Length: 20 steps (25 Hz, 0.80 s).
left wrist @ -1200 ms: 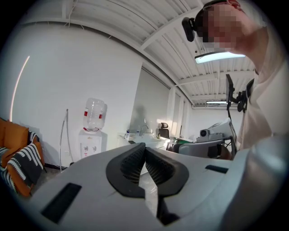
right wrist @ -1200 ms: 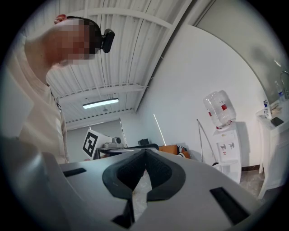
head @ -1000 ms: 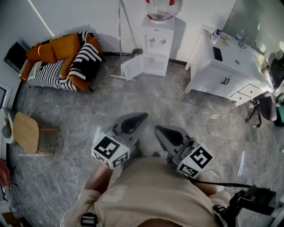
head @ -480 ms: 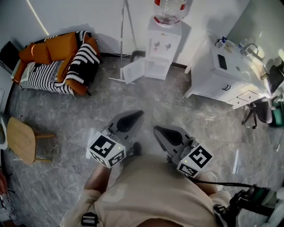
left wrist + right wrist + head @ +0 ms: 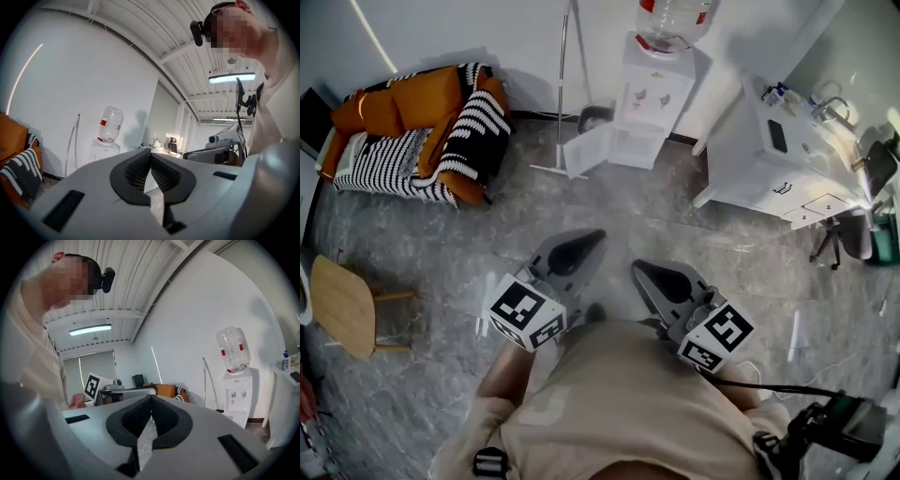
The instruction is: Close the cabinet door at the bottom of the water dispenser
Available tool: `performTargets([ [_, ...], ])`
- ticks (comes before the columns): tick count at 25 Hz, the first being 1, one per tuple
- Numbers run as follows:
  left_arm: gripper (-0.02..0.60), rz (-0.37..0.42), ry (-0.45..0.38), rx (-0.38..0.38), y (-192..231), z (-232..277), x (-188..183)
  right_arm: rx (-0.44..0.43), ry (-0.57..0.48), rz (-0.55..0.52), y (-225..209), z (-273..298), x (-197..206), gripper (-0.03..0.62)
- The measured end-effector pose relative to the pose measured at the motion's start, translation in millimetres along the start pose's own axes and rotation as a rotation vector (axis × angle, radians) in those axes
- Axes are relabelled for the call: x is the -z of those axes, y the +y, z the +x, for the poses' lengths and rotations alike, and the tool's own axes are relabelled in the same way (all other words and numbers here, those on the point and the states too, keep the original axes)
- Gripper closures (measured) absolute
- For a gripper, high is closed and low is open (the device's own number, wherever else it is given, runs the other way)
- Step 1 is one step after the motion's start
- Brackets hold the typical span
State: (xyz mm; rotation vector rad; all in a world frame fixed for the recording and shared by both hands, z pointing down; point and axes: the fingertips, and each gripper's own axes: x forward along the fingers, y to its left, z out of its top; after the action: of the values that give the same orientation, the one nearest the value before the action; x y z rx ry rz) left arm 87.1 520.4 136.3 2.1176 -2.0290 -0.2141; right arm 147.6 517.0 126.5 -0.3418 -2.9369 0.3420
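Note:
The white water dispenser (image 5: 657, 96) stands against the far wall with a clear bottle (image 5: 675, 21) on top. Its bottom cabinet door (image 5: 586, 150) is swung open to the left. Both grippers are held close to the person's body, well short of the dispenser. My left gripper (image 5: 600, 233) is shut with nothing in it, and so is my right gripper (image 5: 636, 268). The dispenser (image 5: 104, 151) shows far off past the shut jaws in the left gripper view. In the right gripper view the dispenser (image 5: 237, 397) stands at the right.
An orange sofa (image 5: 417, 117) with a striped blanket is at the far left. A wooden chair (image 5: 342, 305) stands at the left edge. A mop pole (image 5: 562, 84) leans beside the dispenser. A white desk cabinet (image 5: 773, 173) and an office chair (image 5: 851, 234) are at the right.
The person has walked toward the dispenser, which now looks a little nearer and further right. Both grippers came along in front of the body and stayed shut.

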Motion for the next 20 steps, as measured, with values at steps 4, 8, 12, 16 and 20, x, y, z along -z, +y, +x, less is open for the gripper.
performTargets([
  [4, 0.589, -0.029, -0.001, -0.003, 14.5, -5.5, -0.5, -0.012, 0.025, 0.002, 3.2, 14.0, 2.2, 0.582],
  [8, 0.589, -0.031, 0.008, -0.005, 21.3, -2.4, 0.3, -0.004, 0.030, 0.018, -2.7, 17.7, 3.2, 0.582],
  [12, 0.589, -0.038, 0.022, -0.007, 23.6, 5.8, 5.1, -0.003, 0.038, 0.021, -11.6, 20.3, 3.8, 0.582],
  [16, 0.589, -0.032, 0.036, -0.008, 23.1, 23.1, 6.3, -0.010, 0.039, 0.023, -27.9, 19.6, 0.5, 0.582],
  [20, 0.589, -0.036, 0.048, -0.007, 28.0, 47.7, 4.5, -0.011, 0.049, 0.034, -50.2, 17.3, -2.6, 0.582],
])
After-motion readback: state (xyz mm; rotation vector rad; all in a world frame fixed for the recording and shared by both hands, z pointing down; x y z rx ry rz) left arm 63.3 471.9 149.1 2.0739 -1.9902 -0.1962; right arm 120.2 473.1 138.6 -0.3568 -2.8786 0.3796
